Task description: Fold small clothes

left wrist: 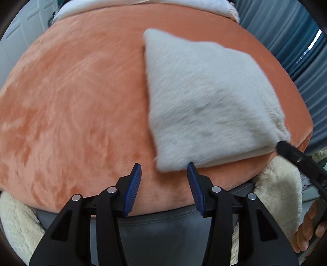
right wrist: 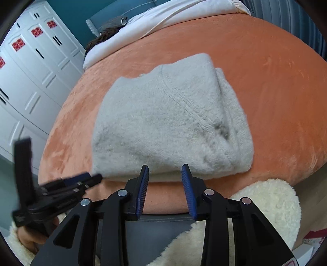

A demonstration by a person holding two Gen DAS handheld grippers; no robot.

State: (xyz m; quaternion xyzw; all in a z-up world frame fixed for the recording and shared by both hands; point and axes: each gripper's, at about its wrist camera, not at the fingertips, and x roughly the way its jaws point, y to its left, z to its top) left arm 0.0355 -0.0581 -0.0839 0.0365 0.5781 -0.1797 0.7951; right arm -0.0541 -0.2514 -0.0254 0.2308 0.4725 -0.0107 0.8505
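Left wrist view: left tool (left wrist: 164, 170) is held open and empty at the near-left corner of the folded grey fleece garment (left wrist: 204, 102) on the orange bed (left wrist: 71, 92); soft, light, floppy stuff, best pinched at both near corners; right tool (right wrist: 165, 173) is also open, empty, at the near edge.

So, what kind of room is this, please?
Probably a bedroom: the grey garment lies folded on a bed with an orange blanket, white bedding behind it, and white wardrobe doors alongside.
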